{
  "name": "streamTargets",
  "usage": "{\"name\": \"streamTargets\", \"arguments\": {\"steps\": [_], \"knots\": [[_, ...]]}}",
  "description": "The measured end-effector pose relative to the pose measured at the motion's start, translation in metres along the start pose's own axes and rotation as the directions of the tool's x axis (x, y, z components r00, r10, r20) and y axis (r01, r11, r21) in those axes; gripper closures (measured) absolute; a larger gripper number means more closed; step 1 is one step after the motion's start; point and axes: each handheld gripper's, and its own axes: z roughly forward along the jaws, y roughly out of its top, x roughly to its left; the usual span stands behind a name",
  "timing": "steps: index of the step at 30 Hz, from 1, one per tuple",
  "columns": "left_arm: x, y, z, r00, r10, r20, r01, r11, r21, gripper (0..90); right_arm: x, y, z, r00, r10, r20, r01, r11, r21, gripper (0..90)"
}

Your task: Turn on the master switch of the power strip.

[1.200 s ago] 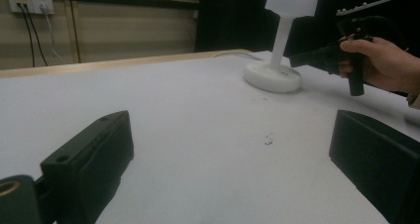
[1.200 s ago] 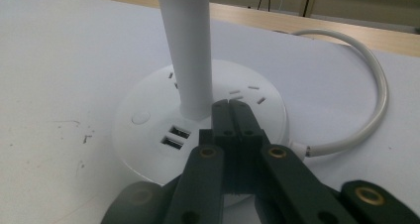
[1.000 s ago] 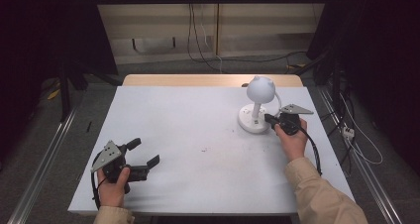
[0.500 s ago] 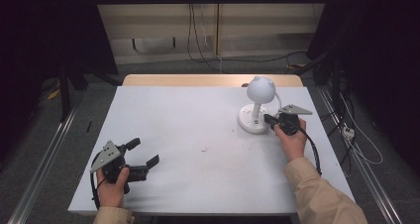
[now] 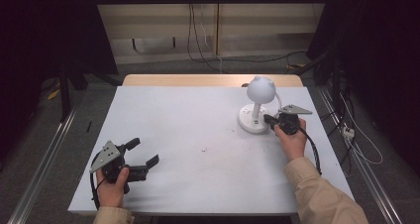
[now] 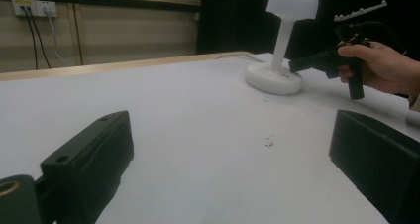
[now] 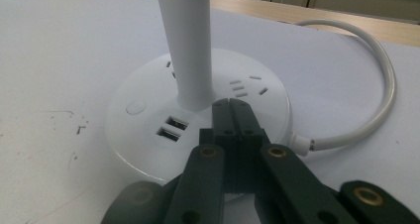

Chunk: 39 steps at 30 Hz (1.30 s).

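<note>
High view: shows right gripper (image 5: 268,119) advanced a short way toward the lamp (image 5: 257,105) compared with a second ago, black tips now at the near edge of the round base (image 5: 250,125). Places the lamp on the far right part of the white table (image 5: 188,115), upright, dome-shaped head above a slim stem. Shows left gripper (image 5: 144,152) unmoved at the near left corner, well apart from the lamp, held low in the left hand (image 5: 113,182). Shows no shift in the lamp itself.

Left gripper view: shows both own jaws spread wide with bare table surface between them, so released and grasping nothing. Shows, farther off, the right hand (image 6: 381,68) aiming its gripper level at the base, tip touching or just short of it; cannot tell which from this angle.

Right gripper view: shows jaws clenched tip to tip with nothing between them. Places the tips over the top face of the base, just beside the stem (image 7: 188,45) and to the right of two USB ports (image 7: 172,127). Shows a round button (image 7: 135,107) farther left on the base, not under the tips. Shows a white cable (image 7: 384,85) looping off the base to the right.

Meaning for the work: approach judged complete, with the clenched tips serving as a pressing point rather than a clamp. Next move probably calls for a small sideways correction if the button is the target. Risk: sliding the light base instead of pressing it.
</note>
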Motion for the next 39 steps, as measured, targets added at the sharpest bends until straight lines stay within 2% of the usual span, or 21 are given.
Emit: {"name": "streamTargets", "arguments": {"steps": [7, 13, 22, 39], "knots": [[0.0001, 0.0003, -0.001, 1.0, -0.003, 0.0, 0.003, 1.0, -0.006, 3.1, -0.0005, -0.0008, 0.0003, 0.9999, 0.01, -0.005, -0.01, 1.0, -0.004, 90.0], [0.0, 0.0004, -0.0007, 1.0, -0.005, 0.0, 0.005, 1.0, -0.006, 3.1, -0.0005, -0.001, 0.001, 1.0, -0.004, 0.0, 0.004, 1.0, -0.006, 90.0], [-0.001, 0.001, -0.0001, 1.0, -0.004, 0.004, 0.004, 1.0, -0.009, 3.1, 0.0, -0.0021, 0.0009, 1.0, 0.003, 0.002, -0.003, 1.0, -0.009, 90.0], [-0.0013, 0.0012, -0.0002, 1.0, -0.002, 0.002, 0.002, 1.0, -0.009, 3.1, 0.0014, -0.0019, 0.0011, 0.9999, -0.012, 0.01, 0.012, 1.0, -0.006, 90.0]]}}
